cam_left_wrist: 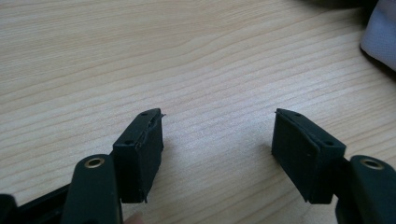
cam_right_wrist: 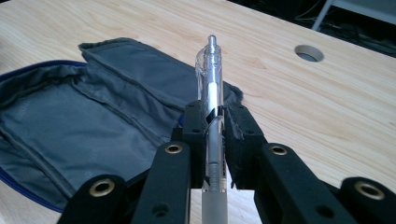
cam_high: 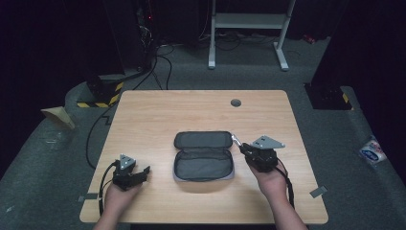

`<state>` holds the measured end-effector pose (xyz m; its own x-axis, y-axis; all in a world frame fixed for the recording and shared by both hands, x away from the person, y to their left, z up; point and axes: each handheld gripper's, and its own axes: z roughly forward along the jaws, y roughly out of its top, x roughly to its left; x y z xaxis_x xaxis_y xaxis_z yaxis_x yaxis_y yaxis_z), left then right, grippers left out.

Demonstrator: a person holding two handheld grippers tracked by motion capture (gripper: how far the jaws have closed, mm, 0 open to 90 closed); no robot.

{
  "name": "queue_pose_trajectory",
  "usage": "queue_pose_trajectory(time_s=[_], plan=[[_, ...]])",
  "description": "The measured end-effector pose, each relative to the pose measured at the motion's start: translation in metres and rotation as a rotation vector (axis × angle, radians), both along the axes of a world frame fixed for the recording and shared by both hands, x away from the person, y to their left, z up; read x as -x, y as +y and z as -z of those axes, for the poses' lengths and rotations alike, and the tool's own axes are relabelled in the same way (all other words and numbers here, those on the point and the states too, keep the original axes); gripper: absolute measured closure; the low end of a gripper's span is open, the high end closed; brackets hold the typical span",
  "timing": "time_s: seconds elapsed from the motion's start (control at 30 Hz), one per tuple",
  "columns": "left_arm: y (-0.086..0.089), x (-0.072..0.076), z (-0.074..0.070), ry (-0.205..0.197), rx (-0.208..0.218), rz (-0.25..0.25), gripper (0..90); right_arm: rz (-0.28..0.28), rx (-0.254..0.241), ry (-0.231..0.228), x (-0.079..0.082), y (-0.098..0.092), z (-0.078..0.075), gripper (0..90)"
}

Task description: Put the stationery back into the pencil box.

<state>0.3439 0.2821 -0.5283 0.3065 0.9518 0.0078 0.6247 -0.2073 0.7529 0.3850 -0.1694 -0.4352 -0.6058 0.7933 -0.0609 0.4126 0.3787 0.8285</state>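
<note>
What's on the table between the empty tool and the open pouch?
Nothing: in the high view, bare wood lies between the left tool and the pouch.

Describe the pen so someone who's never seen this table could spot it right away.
Start at the wooden table and find the open grey pouch lying at its middle. Just beside the pouch's right end, the right tool grips the pen between its black jaws. It is the one clear plastic thing there, slim, with a white core and a rounded cap end.

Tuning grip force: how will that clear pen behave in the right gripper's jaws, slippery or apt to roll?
The pen has a smooth clear barrel, so it may slide lengthwise in the right gripper. It looks stiff and light. Round-bodied, it would probably roll on the table unless its clip stops it.
</note>
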Motion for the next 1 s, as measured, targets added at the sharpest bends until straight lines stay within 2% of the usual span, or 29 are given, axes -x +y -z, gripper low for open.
queue_pose_trajectory(time_s=[0.5, 1.0], plan=[[0.000, 0.000, 0.000, 0.002, 0.002, 0.000, 33.5, -0.114, -0.002, 0.021, -0.007, 0.042, -0.003, 78.9], [0.000, 0.001, 0.000, 0.003, 0.004, 0.003, 33.4, -0.230, 0.016, 0.010, -0.012, 0.093, -0.004, 78.9]])
